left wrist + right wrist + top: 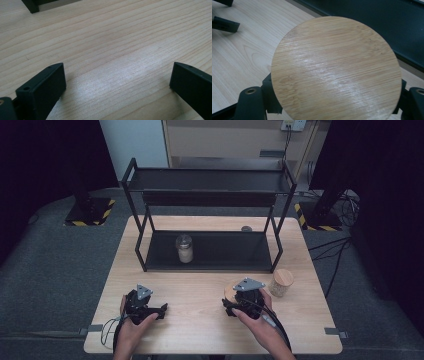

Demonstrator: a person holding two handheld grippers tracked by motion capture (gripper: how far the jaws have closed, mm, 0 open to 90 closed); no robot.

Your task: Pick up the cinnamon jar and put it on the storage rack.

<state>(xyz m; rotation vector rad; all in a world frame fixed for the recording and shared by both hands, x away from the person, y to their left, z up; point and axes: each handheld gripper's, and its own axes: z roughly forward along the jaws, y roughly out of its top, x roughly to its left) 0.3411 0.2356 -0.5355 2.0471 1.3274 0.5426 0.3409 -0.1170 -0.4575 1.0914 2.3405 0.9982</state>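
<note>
Lid (336, 68) bare bamboo, unlabelled, clamped in right gripper (246, 301).

Grey carpet floor (50, 270), dark curtains (40, 155), beige cabinet (225, 140).

Your high view looks forward and down from above your side, taking in the whole wooden table (200, 290) and black shelf rack (207, 220); your left gripper view skims close over bare tabletop (112, 50); your right gripper view sits close above a round bamboo lid (335, 70), sharing table and rack with the high view.
</note>
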